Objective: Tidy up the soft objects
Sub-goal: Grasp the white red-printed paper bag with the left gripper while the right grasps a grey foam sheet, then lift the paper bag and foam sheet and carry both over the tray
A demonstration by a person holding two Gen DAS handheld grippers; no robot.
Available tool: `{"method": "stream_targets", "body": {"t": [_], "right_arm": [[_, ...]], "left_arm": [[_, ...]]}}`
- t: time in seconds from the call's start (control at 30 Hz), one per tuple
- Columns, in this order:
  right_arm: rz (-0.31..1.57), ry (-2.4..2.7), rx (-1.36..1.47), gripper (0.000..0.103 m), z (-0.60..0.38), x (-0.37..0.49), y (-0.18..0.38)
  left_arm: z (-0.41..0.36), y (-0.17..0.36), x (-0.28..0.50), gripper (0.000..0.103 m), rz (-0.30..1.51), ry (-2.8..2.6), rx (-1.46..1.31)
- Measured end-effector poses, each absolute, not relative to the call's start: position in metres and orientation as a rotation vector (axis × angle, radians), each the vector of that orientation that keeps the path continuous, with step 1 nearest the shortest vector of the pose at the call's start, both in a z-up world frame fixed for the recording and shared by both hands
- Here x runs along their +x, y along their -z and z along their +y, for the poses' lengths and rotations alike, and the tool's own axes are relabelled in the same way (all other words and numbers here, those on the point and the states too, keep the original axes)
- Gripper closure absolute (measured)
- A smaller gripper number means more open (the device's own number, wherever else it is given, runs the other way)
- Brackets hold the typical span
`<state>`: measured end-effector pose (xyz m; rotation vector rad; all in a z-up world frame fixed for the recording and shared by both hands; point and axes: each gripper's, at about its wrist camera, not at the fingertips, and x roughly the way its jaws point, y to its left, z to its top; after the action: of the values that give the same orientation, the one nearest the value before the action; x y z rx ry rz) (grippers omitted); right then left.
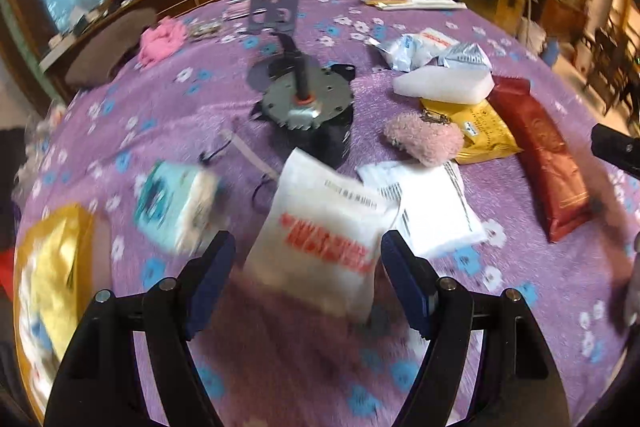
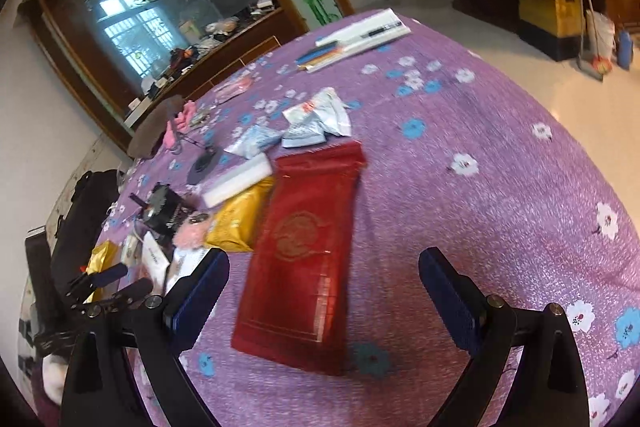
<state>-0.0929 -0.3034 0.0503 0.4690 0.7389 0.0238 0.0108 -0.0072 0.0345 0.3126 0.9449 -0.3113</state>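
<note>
Lying between left gripper point(image 1: 307, 269) fingers: white packet point(image 1: 320, 231).

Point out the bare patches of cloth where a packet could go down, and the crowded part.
Bare purple cloth lies right of the red pouch, out to the table edge. Another patch lies between the pink cloth and the black stand. Crowded: the cluster around the yellow packet and white foam block.
</note>
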Motion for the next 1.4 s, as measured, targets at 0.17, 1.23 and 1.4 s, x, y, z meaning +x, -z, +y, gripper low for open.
{"method": "stream_targets", "body": {"t": [0.17, 1.23, 1.4], "right_arm": [[0.771, -0.034, 0.482, 0.006, -0.305, -0.083, -0.055], [1.018, -0.099, 0.028, 0.035, -0.184, 0.076, -0.079], [0.959, -0.110, 0.040, 0.035, -0.186, 0.037, -0.108]], "left_arm": [[-0.020, -0.022, 0.021, 0.028, 0.975, 0.340, 0.307], [0.005, -0.041, -0.001, 0.086, 0.973, 0.453, 0.006], [0.016, -0.066, -0.023, 0.086, 0.917, 0.475, -0.059]]}}
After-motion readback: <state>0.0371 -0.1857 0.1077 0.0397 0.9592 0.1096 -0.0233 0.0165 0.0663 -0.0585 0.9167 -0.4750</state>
